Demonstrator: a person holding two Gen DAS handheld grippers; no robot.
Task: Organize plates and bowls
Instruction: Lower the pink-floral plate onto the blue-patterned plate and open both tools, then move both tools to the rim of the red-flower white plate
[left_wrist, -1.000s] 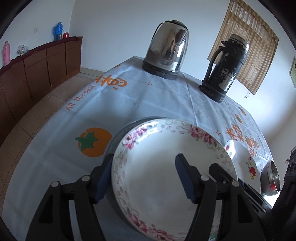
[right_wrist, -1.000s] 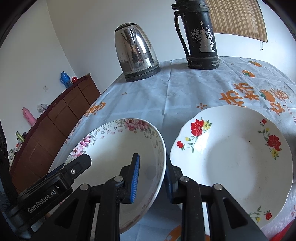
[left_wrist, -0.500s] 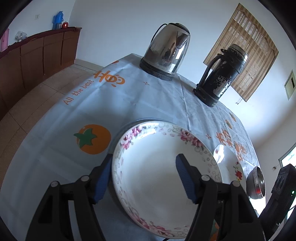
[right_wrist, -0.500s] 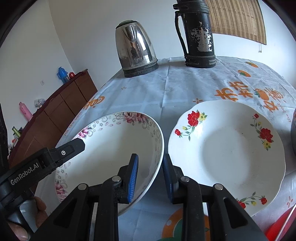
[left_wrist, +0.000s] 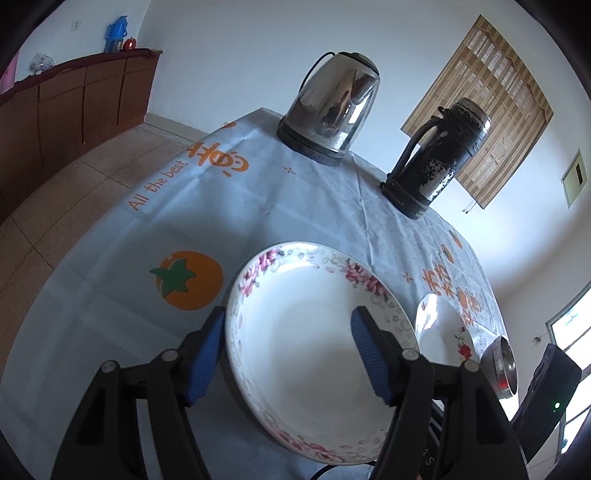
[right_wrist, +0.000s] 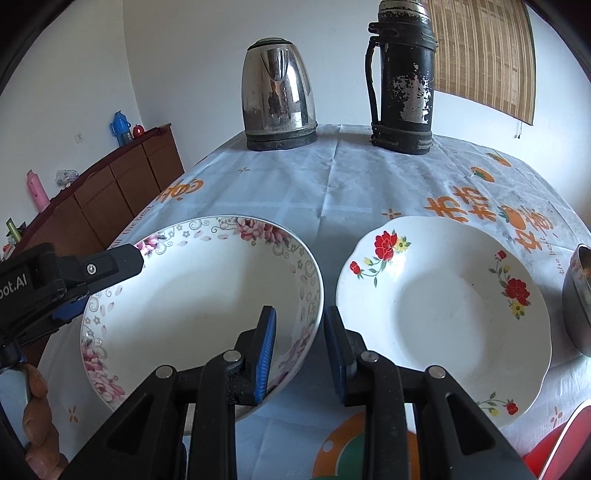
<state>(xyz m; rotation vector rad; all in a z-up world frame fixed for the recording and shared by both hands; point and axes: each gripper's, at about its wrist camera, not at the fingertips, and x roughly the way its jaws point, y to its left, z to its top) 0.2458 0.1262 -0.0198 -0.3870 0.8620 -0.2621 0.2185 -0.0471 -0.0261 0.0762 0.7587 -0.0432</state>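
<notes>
Between the earlier frames and now, little displacement is seen: the pink-flowered plate (right_wrist: 199, 302) is held at nearly the same place, and both views have only rolled slightly. The right gripper (right_wrist: 300, 350) is set astride the right rim of this plate, one blue pad inside the rim and the other outside it; the jaws are narrow, yet a small gap is visible at each pad, so a firm grip cannot be confirmed. The left gripper (left_wrist: 288, 354) is set over the opposite rim, with its jaws spread wide, one pad outside the rim and the other over the plate's well; no pressing contact is visible. The plate is tilted and appears raised off the counter (right_wrist: 354, 184). Just beside it, to its right, the red-flowered plate (right_wrist: 443, 302) lies flat on the counter's cloth. A metal bowl (right_wrist: 578, 295) is seen at the right edge of the counter. A kettle (right_wrist: 279, 96) and a black flask (right_wrist: 402, 85) stand upright at the far end.
</notes>
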